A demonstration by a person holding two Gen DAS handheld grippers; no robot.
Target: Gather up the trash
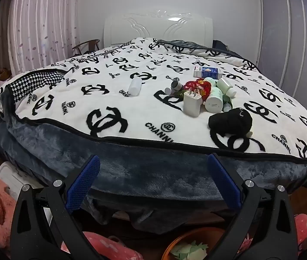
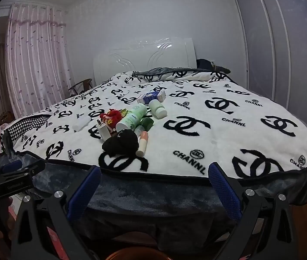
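Both the left gripper (image 1: 153, 173) and the right gripper (image 2: 154, 184) are held wide open, with nothing gripped between the blue pads. Well beyond the jaws, a cluster of trash is seen on the blanket (image 1: 131, 130): a white charger (image 1: 192, 103), a black pouch (image 1: 231, 120), green bottles (image 1: 215, 99) and a small box (image 1: 207, 72). An orange basket (image 1: 175, 244) lies beneath the left jaws.

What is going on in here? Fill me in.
A person holds two grippers at the foot of a bed. The left gripper and right gripper are both open and empty. A pile of small items lies untouched on the blanket: a black cap, a white charger, green bottles, a small box. A bin with paper scraps sits below.
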